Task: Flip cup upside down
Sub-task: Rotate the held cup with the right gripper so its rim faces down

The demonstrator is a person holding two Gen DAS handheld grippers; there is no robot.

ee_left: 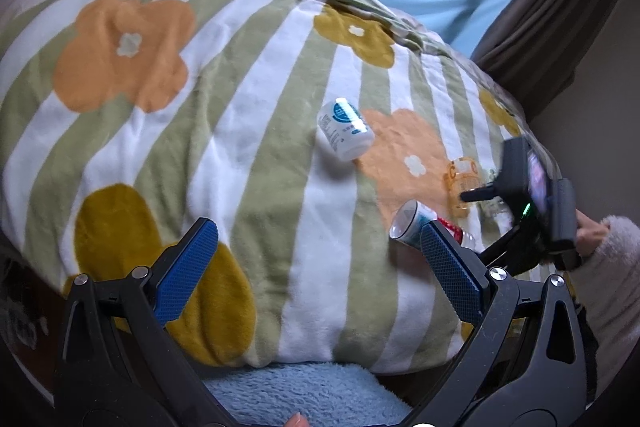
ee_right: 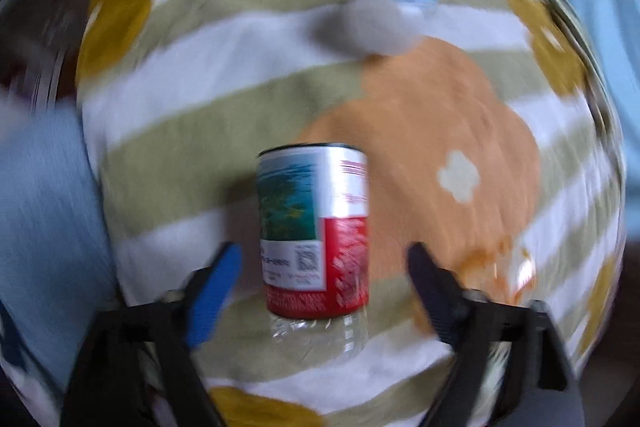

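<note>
A clear plastic cup with a red, white and sea-picture label [ee_right: 316, 235] lies on its side on the flowered blanket [ee_right: 420, 131], between the open fingers of my right gripper [ee_right: 320, 267], not touched by them. It also shows in the left wrist view [ee_left: 414, 225], partly behind my left finger [ee_left: 448, 267]. My left gripper [ee_left: 316, 247] is open and empty above the blanket [ee_left: 200, 107]. The right gripper body [ee_left: 532, 187] shows at the right, held by a hand.
A white bottle with a blue label [ee_left: 346, 129] lies on the blanket, blurred in the right wrist view [ee_right: 376, 23]. A clear orange-printed cup [ee_left: 460, 187] sits by the right gripper. Light blue towel [ee_left: 304, 395] at the near edge. Curtains and window behind.
</note>
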